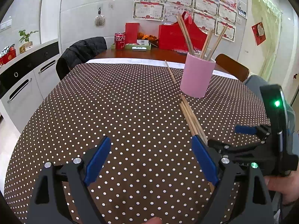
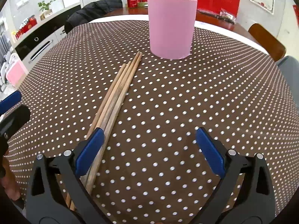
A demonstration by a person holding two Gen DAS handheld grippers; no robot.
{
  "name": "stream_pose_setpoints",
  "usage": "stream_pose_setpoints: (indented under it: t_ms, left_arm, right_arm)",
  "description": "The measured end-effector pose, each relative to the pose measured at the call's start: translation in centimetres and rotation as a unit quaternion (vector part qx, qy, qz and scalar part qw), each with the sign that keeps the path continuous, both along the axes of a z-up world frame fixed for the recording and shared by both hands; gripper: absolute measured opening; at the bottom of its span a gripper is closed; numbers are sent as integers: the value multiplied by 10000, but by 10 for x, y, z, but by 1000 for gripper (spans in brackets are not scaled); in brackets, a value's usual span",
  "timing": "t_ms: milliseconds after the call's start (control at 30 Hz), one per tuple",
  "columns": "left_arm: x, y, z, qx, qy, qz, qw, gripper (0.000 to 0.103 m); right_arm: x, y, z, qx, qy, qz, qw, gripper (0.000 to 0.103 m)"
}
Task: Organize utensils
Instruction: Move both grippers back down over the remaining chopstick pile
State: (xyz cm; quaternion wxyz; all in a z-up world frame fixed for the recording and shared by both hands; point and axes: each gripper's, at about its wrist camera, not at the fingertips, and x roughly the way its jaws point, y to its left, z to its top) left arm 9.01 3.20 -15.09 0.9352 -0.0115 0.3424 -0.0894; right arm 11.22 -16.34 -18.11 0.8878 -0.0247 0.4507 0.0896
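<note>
A pink cylindrical holder [image 1: 196, 76] [image 2: 171, 26] stands on the dotted tablecloth with several wooden chopsticks upright in it. A bundle of several loose chopsticks [image 1: 190, 116] [image 2: 115, 97] lies flat in front of it. One single chopstick [image 1: 170, 72] lies behind the holder's left side. My left gripper [image 1: 151, 160] hovers open over bare cloth, the bundle passing under its right finger. My right gripper [image 2: 149, 149] is open too, low over the cloth, with the bundle running under its left finger [image 2: 89, 151]. In the left wrist view, the right gripper [image 1: 248, 136] shows at the right edge.
Brown tablecloth with white dots [image 1: 121, 112] covers the near table. Beyond it stand a red cola can [image 1: 119, 41], red bags [image 1: 173, 35] and a green tray. A dark jacket hangs on a chair [image 1: 82, 54] at left; a brown chair back [image 1: 231, 67] is at right.
</note>
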Motion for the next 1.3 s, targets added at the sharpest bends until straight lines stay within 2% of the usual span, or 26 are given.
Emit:
stream_pose_setpoints:
  t_ms: [600,800,1033,1133,1167,1300]
  left_arm:
    - [11,-11,-5,75,227,20,9997,87]
    - [14,-13,-9,89,343,-3,9994,87]
    - [33,-51,-21,457,719,-460,9953,87]
    - [44,-61,-34,563,1015,-426,9923,87]
    - [46,-59,-34,437,1058,-431,9925,87]
    - [52,-59,-35,501,1074,-321,9924,87]
  right_arm:
    - [27,9,-1,-264,184,120,9994,96]
    - [25,1,-2,-177,71,22,9998,96]
    - [10,-37,-2,-86,42,-163,9998,96]
    - [7,-41,-2,-41,22,-138,9999,96]
    - [7,-42,-2,-25,17,-131,9999,96]
    - [6,-43,-2,-15,10,-125,9999,96]
